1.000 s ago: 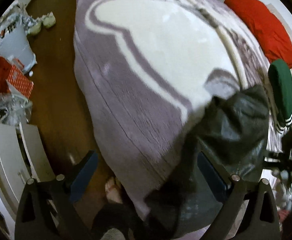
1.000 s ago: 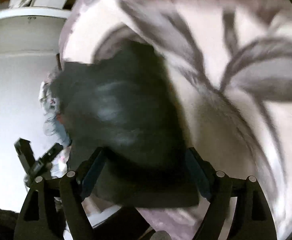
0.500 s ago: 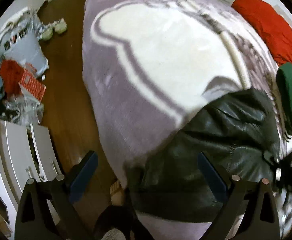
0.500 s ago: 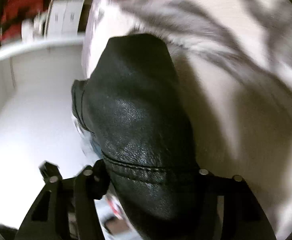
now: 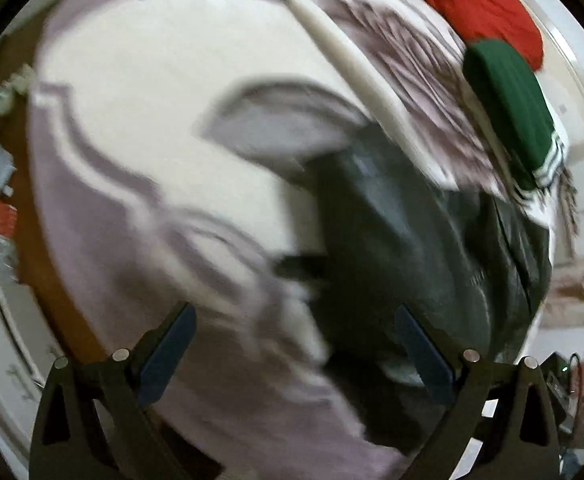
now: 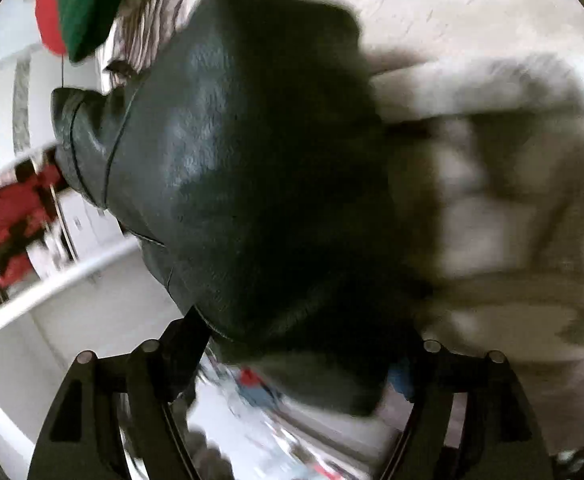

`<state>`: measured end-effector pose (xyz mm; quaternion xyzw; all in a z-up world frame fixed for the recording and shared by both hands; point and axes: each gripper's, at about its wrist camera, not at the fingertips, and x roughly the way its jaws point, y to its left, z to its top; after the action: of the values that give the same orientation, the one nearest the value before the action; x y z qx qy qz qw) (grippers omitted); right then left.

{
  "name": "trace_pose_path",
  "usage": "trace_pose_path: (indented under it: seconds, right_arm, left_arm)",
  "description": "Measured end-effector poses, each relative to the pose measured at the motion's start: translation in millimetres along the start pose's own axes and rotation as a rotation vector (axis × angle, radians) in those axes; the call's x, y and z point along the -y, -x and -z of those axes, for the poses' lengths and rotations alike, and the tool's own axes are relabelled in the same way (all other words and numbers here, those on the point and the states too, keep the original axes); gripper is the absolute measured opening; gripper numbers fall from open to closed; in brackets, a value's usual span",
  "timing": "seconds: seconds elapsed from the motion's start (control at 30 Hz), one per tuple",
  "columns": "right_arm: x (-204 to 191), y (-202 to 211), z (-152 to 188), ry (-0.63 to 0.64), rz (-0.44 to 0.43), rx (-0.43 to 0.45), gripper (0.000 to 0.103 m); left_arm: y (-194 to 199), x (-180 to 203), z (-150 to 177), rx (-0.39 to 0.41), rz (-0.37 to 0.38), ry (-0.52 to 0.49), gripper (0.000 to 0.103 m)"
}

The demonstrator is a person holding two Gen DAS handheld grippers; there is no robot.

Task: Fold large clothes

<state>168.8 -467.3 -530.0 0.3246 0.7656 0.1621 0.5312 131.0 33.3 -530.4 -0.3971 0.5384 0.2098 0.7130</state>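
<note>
Since half a second back, my left view has slid along the bed [image 5: 220, 80], so the black leather jacket [image 5: 432, 248] now fills the right side instead of lying bunched at the near edge. My left gripper [image 5: 296, 354] is spread, nothing between its fingers. My right gripper [image 6: 304, 344] is opening, with the jacket's edge between its fingers; I cannot tell whether they touch it. Wooden floor [image 5: 32, 216] and clutter lie left; green [image 5: 512, 108] and red [image 5: 480, 0] clothes lie far right.
</note>
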Motion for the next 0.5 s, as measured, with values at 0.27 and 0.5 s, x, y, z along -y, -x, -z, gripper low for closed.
trace_pose_path:
  seconds: [0.27, 0.5]
  right_arm:
    - [-135, 90, -74, 0.488, 0.249, 0.123, 0.079]
    - [-154, 61, -108, 0.651, 0.21, -0.107, 0.061]
  left_arm:
    - [-55, 16, 0, -0.071, 0.302, 0.273, 0.08]
    - [-34, 3, 12, 0.043, 0.32, 0.334, 0.018]
